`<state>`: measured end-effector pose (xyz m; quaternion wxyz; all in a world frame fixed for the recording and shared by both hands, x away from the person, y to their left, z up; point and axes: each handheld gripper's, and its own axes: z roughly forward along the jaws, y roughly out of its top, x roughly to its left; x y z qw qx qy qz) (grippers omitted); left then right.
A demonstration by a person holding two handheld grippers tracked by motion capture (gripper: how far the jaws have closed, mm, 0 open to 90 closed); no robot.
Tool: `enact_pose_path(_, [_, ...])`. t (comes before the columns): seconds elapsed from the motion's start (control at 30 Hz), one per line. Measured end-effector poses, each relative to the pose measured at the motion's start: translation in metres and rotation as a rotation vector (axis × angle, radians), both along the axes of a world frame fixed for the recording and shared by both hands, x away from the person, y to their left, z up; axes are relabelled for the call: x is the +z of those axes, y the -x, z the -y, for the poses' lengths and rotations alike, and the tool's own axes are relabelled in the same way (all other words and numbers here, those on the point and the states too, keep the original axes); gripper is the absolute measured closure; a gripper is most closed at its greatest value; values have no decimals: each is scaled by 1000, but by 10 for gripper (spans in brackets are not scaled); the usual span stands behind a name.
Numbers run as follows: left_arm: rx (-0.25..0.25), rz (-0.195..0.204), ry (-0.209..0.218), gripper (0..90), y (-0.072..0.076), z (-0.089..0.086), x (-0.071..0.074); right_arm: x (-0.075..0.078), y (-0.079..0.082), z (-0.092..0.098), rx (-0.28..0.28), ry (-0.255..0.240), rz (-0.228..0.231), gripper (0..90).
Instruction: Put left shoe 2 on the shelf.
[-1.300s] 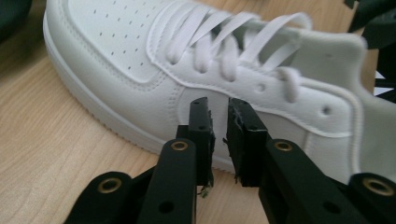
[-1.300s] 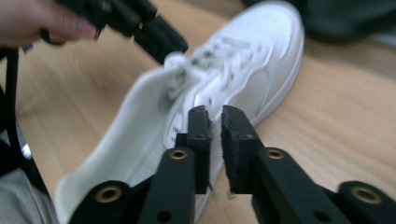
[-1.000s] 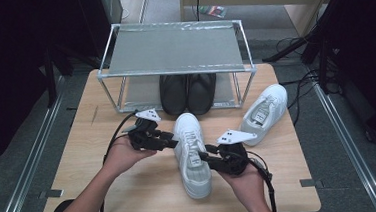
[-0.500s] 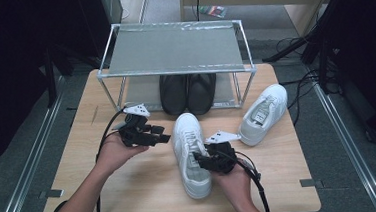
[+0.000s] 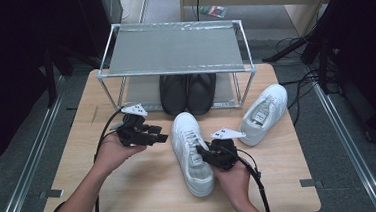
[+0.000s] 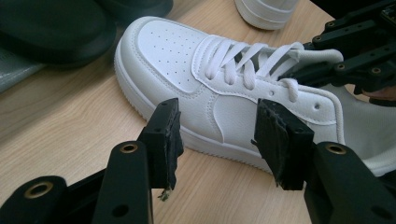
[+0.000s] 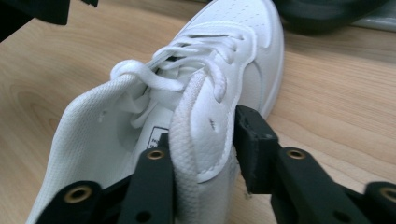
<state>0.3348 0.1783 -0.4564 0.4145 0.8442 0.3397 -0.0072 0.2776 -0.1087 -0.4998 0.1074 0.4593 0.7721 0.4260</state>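
White sneaker (image 7: 187,116) collar edge sits pinched in right claw (image 7: 205,154).

sneaker (image 5: 191,151): white, white laces, perforated toe
second sneaker (image 5: 264,113): white
shoes (image 5: 187,92): black pair
counter (image 5: 146,184): light wood grain
rack (image 5: 174,49): silver frame, grey mesh
hand-held grippers: black, grey plates

Both grippers, left (image 5: 162,137) and right (image 5: 203,154), are matte black, each topped by a pale grey three-cornered plate and trailing a black cable. Up close, their jaws are flat bars with brass-ringed holes and frayed black foam pads (image 6: 170,135). The forearms are bare, no sleeves.
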Motion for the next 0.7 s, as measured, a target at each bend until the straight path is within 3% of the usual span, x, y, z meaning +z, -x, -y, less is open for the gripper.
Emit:
enact_pose_path(0.13, [8,-1,-5,509,0,-2,0,1,-2,2,-16,5,8,794])
enact_pose_path(0.3, [22,-6,1,500,-1,-5,0,2,-5,6,-40,-28,1,827])
enact_pose_path(0.4, [27,-14,-1,484,-2,-7,-1,4,-8,11,-34,-62,-32,831])
enact_pose_path(0.57, [36,-11,-7,473,-3,-10,-1,13,-10,16,0,-61,-17,834])
enact_pose_path(0.7, [44,-24,4,458,-2,-17,-2,17,-16,22,59,-71,-38,837])
